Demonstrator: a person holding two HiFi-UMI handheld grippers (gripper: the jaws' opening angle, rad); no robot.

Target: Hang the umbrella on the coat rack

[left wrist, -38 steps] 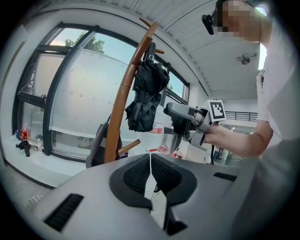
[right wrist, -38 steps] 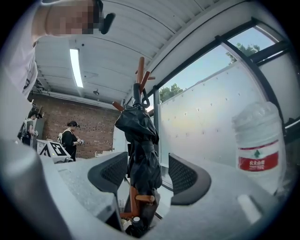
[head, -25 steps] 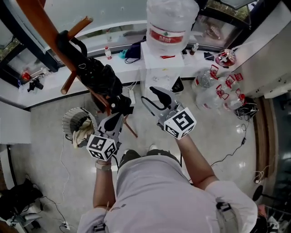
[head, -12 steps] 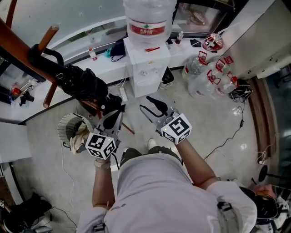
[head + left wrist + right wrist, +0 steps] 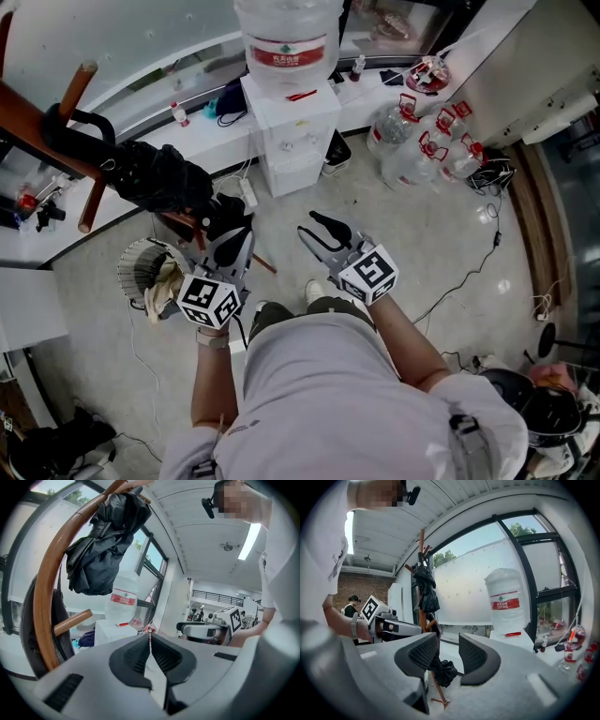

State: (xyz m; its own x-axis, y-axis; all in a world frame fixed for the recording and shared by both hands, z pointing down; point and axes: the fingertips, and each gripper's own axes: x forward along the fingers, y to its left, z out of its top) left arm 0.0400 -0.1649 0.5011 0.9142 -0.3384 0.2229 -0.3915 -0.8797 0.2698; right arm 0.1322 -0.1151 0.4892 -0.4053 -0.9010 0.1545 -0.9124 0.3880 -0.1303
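Sunlight is coming through big windows onto a grey floor. The black umbrella is hanging by its hooked handle on the brown coat rack. It is folded up and drooping, and nothing is holding it.

Both tools have been pulling back from it and dropping lower since a moment ago. So I think the hanging is done and the person is just backing away.

The left tool is sitting just under the umbrella's end in the head view, not touching it. Its jaws are pressed together with nothing in them.

The right tool is hanging further off, below the water cooler. Its jaws have just been closing, but a little gap is showing between them, and nothing is in it.

Both arms are reaching out from the person's chest with elbows bent. The tools are pointing ahead toward the rack.
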